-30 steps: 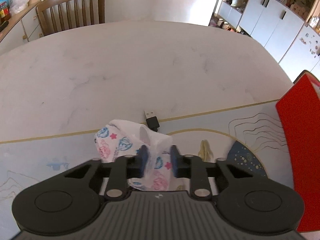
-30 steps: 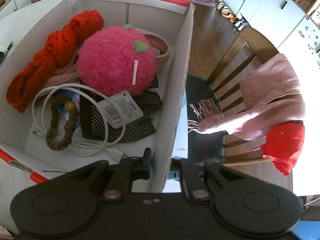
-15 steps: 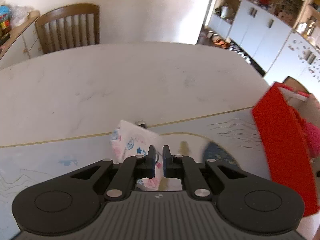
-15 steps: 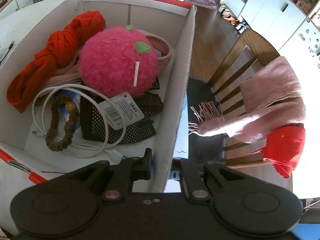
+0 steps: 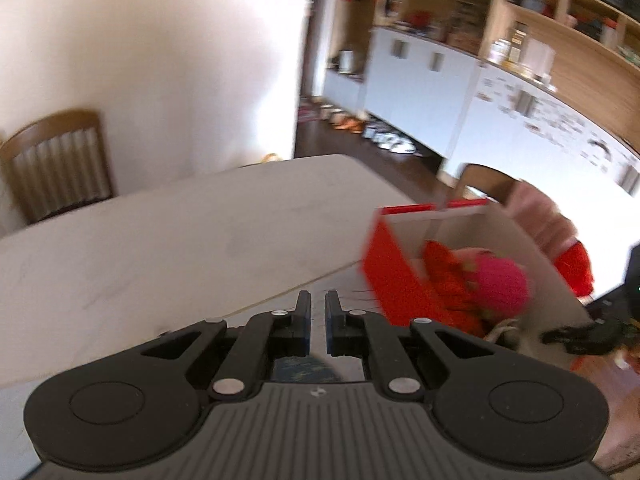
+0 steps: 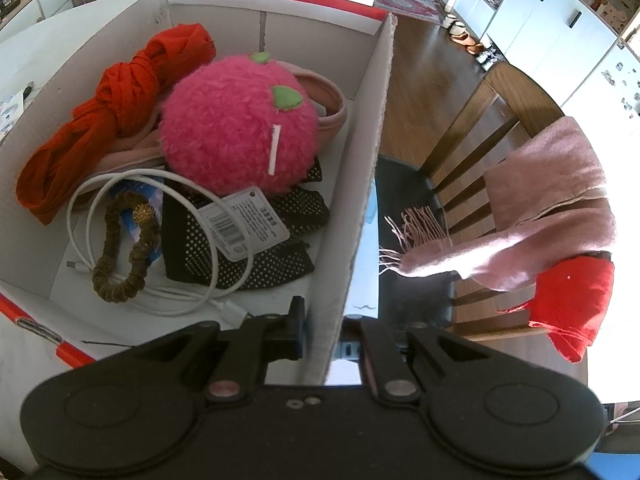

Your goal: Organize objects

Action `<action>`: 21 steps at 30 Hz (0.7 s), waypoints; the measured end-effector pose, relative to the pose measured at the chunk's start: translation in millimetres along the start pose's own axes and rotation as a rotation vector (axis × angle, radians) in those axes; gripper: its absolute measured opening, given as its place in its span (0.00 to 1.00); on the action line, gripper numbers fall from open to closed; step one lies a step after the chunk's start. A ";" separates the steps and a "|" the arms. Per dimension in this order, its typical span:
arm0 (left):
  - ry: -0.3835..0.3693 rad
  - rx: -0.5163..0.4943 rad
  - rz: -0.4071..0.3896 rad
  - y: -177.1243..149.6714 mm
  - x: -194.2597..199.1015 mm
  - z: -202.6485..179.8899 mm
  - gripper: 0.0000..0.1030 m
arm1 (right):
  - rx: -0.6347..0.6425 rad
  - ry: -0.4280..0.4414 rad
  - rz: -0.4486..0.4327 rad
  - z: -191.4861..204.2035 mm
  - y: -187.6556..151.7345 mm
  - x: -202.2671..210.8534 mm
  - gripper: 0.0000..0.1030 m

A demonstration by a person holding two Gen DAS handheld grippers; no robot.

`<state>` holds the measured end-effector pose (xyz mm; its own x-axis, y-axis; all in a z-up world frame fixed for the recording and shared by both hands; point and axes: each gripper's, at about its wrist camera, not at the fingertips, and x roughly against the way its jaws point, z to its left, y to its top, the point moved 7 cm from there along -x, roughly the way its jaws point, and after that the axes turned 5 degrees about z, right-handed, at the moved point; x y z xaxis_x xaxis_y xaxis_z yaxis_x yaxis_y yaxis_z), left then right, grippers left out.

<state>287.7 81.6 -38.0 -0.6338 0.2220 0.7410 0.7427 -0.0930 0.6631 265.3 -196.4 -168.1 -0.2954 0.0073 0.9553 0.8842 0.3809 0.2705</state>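
Your right gripper [image 6: 322, 326] is clamped on the side wall of the box [image 6: 362, 184], one finger inside and one outside, at the lower centre of the right wrist view; the likely reason for this hold is to keep the box steady on the table [image 5: 168, 240] while items go in. The box already contains a pink plush ball [image 6: 236, 140] at its centre, a red knotted cloth [image 6: 108, 108] toward the upper left, a white cable [image 6: 160, 276] looped along the lower left, a brown hair tie [image 6: 120, 256] lying inside that loop, and a black dotted fabric [image 6: 248, 248] beneath the ball's tag. Outside the box, at the right of that view, a pink scarf [image 6: 552, 208] hangs over a chair back [image 6: 472, 132], with a red cloth [image 6: 572, 304] below it. Your left gripper [image 5: 316, 320] sits at the lower centre of the heavily blurred left wrist view, its jaws drawn close with only a narrow gap; nothing can be seen between the fingers, and whether they pinch something thin below the camera's line cannot be told. That view faces across the table with the box at the right middle, red outer wall toward you. In my judgement the left gripper is travelling toward the box, either carrying a small item or between items. The risk is the blur-level speed near the box rim: slow before crossing it.
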 end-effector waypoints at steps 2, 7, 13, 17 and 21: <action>-0.031 -0.040 -0.001 4.4 -0.1 -20.9 0.06 | 0.002 0.001 -0.003 0.0 -0.3 0.2 0.07; -0.132 -0.151 -0.004 8.5 0.6 -82.4 0.06 | 0.009 0.001 -0.012 0.1 0.0 -0.1 0.07; -0.239 -0.245 -0.007 4.0 -0.9 -141.5 0.06 | 0.008 0.008 -0.022 -0.8 -0.3 -0.6 0.07; -0.256 -0.280 0.010 -3.8 -8.8 -164.7 0.06 | 0.006 0.014 -0.027 -0.8 -0.3 -0.4 0.07; -0.226 -0.246 0.022 -9.8 -11.5 -158.0 0.06 | 0.009 0.018 -0.026 -0.9 -0.3 -0.9 0.07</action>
<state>253.7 -73.3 -36.3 -0.5333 0.4246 0.7317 0.6641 -0.3257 0.6730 265.7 -197.3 -168.9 -0.3118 -0.0196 0.9499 0.8728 0.3891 0.2946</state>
